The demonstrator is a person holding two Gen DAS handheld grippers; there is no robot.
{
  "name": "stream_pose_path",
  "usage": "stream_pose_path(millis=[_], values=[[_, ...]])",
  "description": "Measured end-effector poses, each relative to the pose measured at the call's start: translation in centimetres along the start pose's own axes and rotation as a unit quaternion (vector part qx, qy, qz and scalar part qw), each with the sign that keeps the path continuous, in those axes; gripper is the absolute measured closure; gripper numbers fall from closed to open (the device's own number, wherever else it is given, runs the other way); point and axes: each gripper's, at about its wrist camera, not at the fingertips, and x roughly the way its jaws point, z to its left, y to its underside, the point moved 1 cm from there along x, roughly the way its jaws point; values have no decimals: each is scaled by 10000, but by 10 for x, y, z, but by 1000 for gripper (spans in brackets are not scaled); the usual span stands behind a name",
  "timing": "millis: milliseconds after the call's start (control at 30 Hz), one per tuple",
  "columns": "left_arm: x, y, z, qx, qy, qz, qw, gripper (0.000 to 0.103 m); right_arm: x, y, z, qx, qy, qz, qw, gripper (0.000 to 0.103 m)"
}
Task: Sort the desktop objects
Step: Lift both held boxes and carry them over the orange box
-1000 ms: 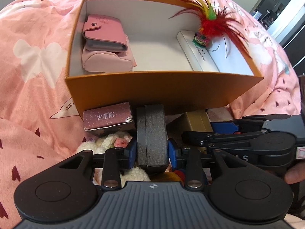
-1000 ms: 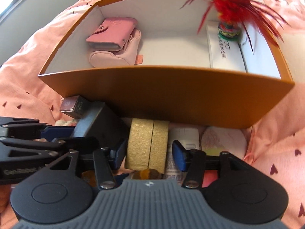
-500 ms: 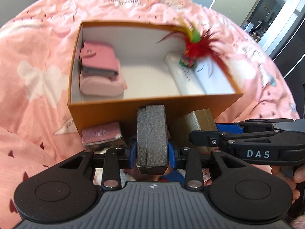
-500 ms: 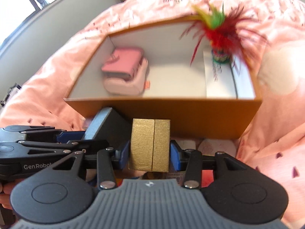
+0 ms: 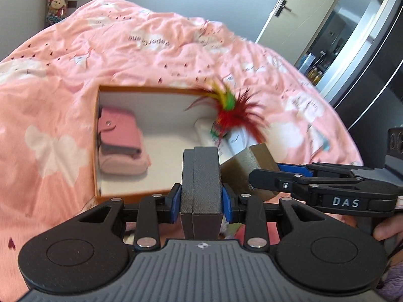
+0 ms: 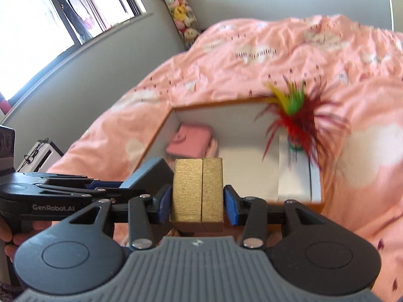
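step: carry to box | left gripper (image 5: 201,197) clamped on grey case (image 5: 201,191), right gripper (image 6: 197,200) on gold case (image 6: 197,191) | orange box (image 5: 121,196) just ahead, below both | next: probably lower in, let go

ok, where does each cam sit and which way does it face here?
Left wrist: on the left gripper, looking down along its fingers at the orange box; grey case clamped; right gripper and a hand show.
Right wrist: on the right gripper, same downward look; gold case clamped; left gripper at left.
Shared: box, pink wallet, feather toy, pink duvet.
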Motion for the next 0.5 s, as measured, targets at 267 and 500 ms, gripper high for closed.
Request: stream_pose_path(millis=[267,500], values=[[6,-36,7,27,-335,-502,9982,65,16,-30,-10,68,118,-161,9998,56],[55,-54,44,-606,-458,-350,9965,66,64,-37,-30,277,370,178,9988,56]])
